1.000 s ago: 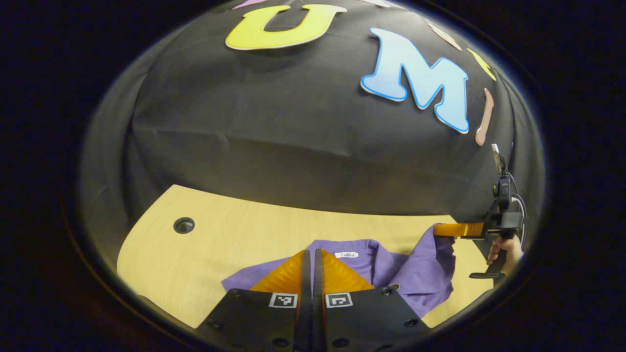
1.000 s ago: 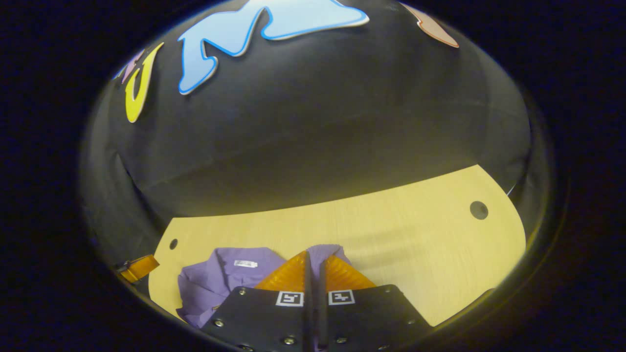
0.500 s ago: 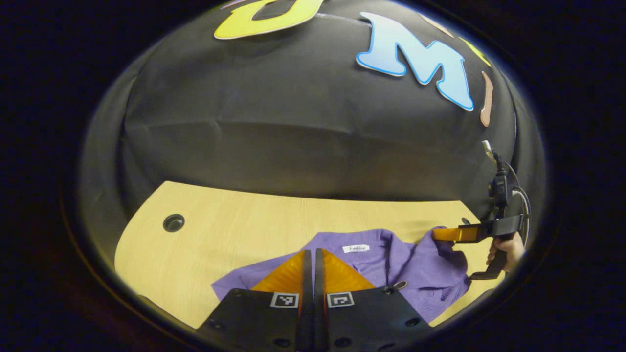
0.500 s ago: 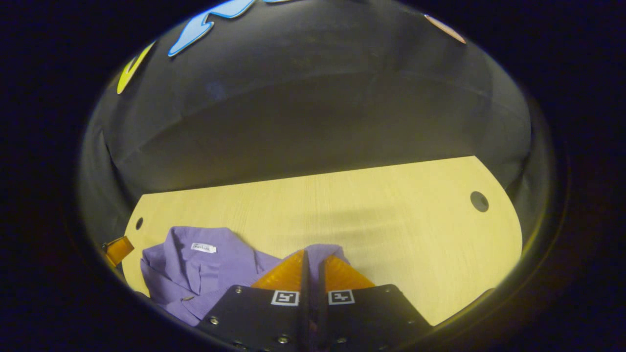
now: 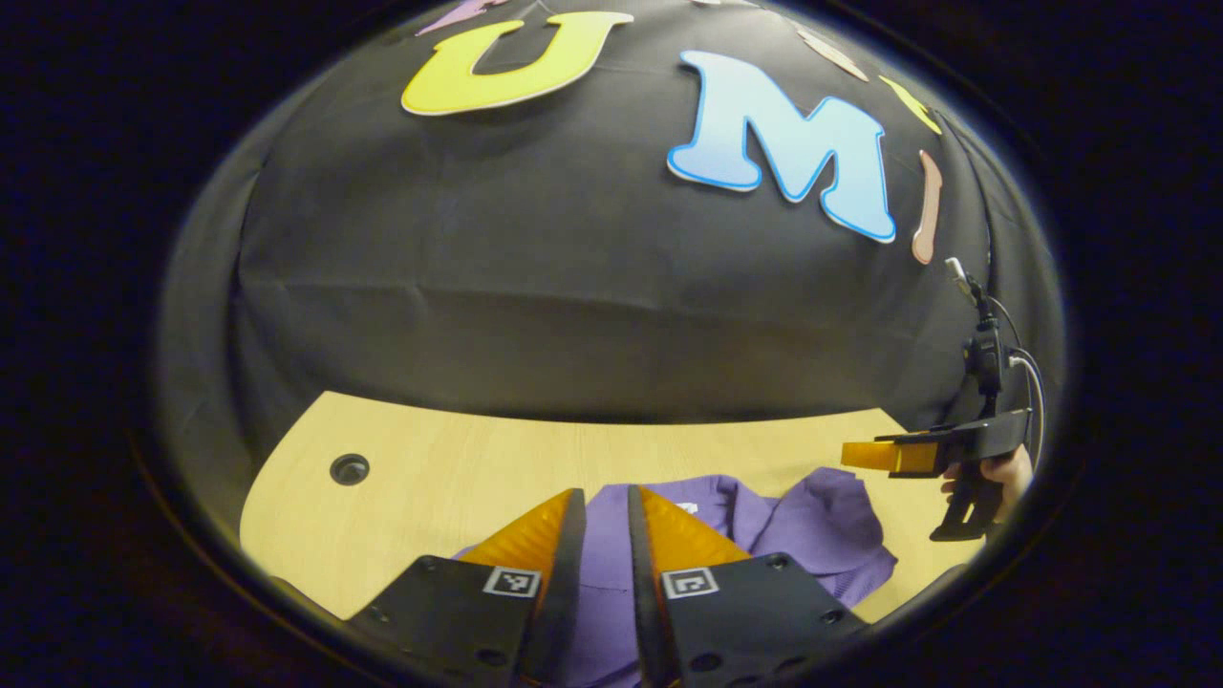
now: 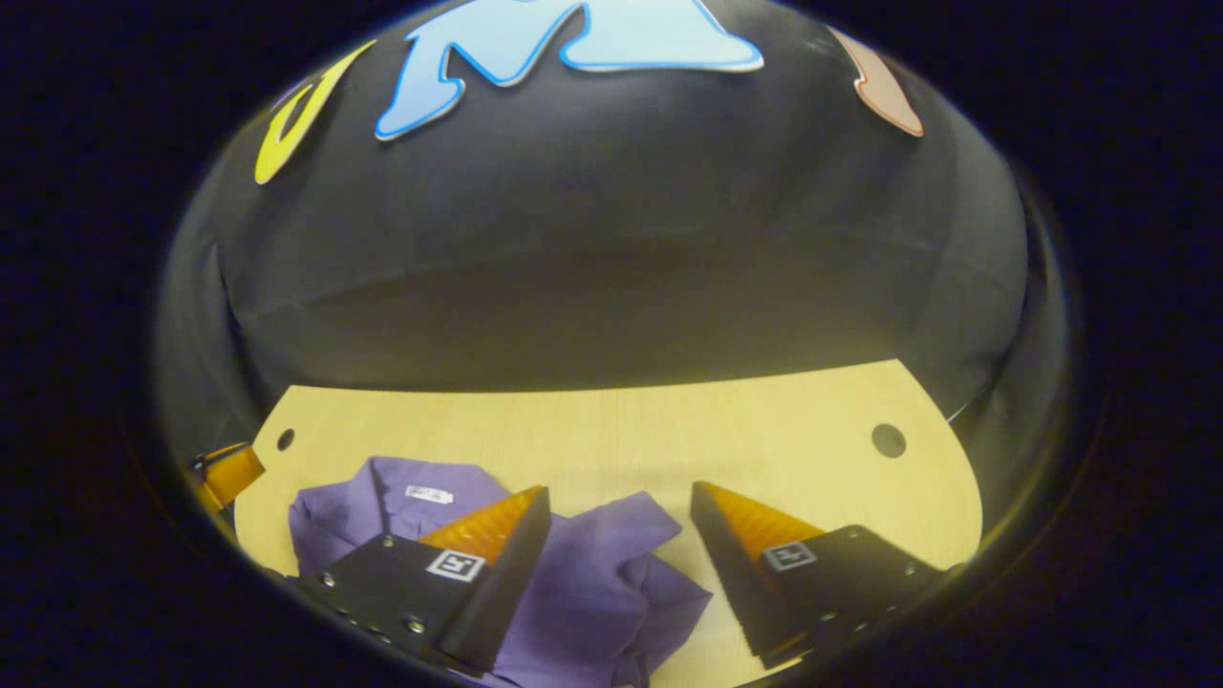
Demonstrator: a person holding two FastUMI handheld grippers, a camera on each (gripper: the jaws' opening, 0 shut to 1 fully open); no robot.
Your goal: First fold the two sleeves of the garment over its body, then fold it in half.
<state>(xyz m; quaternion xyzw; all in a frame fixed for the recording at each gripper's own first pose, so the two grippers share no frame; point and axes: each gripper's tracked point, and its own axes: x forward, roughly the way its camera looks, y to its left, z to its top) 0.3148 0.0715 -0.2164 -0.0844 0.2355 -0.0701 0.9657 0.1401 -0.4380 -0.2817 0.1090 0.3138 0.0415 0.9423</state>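
Note:
A purple shirt (image 6: 592,573) lies bunched on the pale wooden table (image 6: 669,430), its collar with a white tag (image 6: 428,494) toward the back. My right gripper (image 6: 621,489) stands wide open just above a crumpled sleeve, touching nothing. In the left gripper view the shirt (image 5: 812,521) spreads to the right below my left gripper (image 5: 604,495), whose fingers are a narrow gap apart with purple cloth showing beneath. The right gripper (image 5: 865,456) hangs over the shirt's right side, held by a hand (image 5: 1003,470). The left gripper (image 6: 225,473) shows at the left edge.
The table (image 5: 430,468) has a round cable hole (image 5: 349,468) at its left end and another hole (image 6: 888,440) at its right end. Black cloth walls close in behind and at both sides. Bare wood lies behind and to the right of the shirt.
Both grippers were shut on purple cloth. The right one has opened wide and its sleeve now lies on the shirt. The left fingers have parted slightly.

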